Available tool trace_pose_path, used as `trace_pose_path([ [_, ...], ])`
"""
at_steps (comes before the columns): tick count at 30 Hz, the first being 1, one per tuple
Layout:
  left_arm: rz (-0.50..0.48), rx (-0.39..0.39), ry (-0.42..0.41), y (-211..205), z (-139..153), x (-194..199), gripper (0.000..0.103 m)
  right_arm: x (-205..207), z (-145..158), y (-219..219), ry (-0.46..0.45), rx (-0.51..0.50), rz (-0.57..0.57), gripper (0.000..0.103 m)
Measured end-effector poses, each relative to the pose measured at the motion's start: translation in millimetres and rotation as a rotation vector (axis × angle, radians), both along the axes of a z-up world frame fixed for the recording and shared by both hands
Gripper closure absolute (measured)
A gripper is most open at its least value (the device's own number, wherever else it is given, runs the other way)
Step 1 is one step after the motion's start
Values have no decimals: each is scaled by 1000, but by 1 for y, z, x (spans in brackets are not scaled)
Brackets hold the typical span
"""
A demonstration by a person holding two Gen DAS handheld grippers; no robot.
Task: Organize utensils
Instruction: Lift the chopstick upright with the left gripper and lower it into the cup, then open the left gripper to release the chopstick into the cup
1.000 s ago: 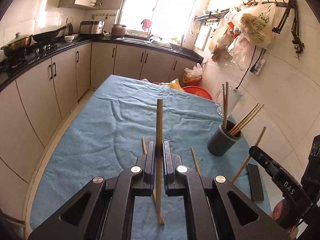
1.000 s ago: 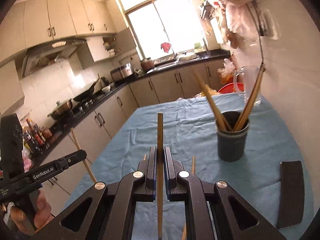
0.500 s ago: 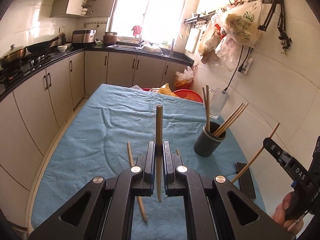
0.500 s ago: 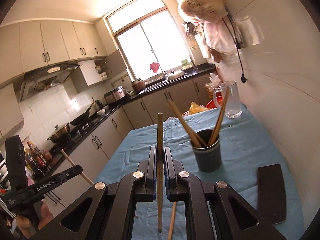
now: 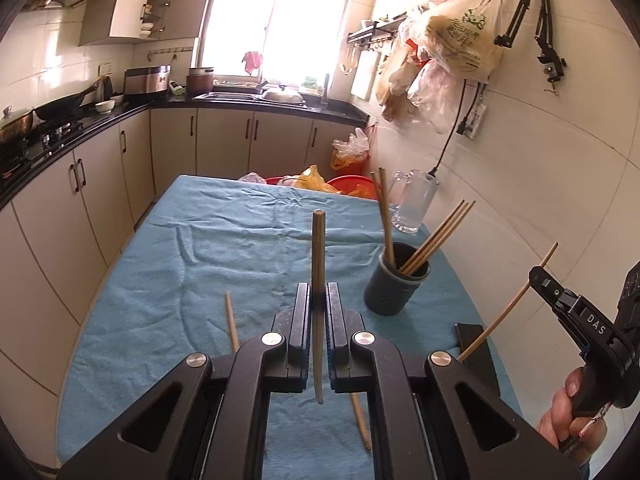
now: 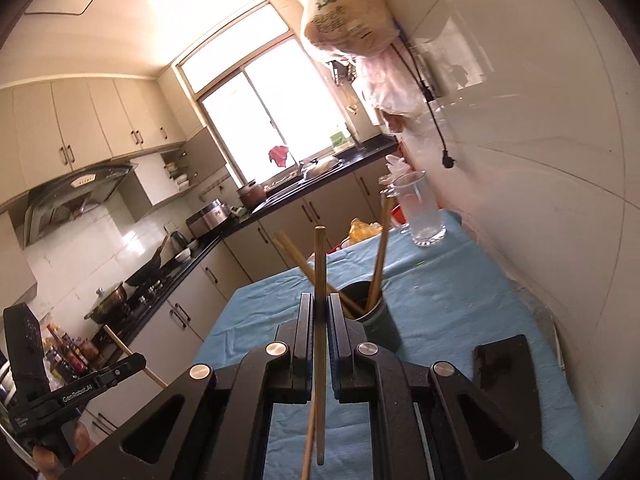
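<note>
My left gripper is shut on a wooden chopstick that stands upright between its jaws, above the blue cloth. My right gripper is shut on another chopstick, close behind the dark utensil cup. The cup holds several chopsticks and stands on the right of the table. Two loose chopsticks lie on the cloth near the left gripper. The right gripper also shows at the right edge of the left wrist view, and the left gripper at the lower left of the right wrist view.
A blue cloth covers the table. A black flat block lies near the right front edge, also in the right wrist view. A glass mug stands at the far right by the wall. Kitchen cabinets run along the left.
Both grippers have risen and tilted up with their chopsticks held. The right gripper has moved closer to the cup, which now sits just behind its jaws.
</note>
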State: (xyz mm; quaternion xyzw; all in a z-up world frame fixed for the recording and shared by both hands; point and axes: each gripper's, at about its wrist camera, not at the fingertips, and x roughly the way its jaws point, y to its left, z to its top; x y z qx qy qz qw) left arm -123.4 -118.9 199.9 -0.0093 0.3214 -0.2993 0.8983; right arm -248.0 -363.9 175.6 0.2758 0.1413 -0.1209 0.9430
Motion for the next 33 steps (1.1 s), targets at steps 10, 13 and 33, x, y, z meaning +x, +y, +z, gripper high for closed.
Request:
trace_pose_path([
  [10,-59,-9,-1,-33,17,5,97,-11,1,-23,-15,23,-47,96],
  [13,-75,-8,-1,-45,22,9,97,-10,5,-28,-16,18,-55,96],
  [33,-119,-94,-46,-118,64,65,97,45,56,-59,-76,-70,-156,96],
])
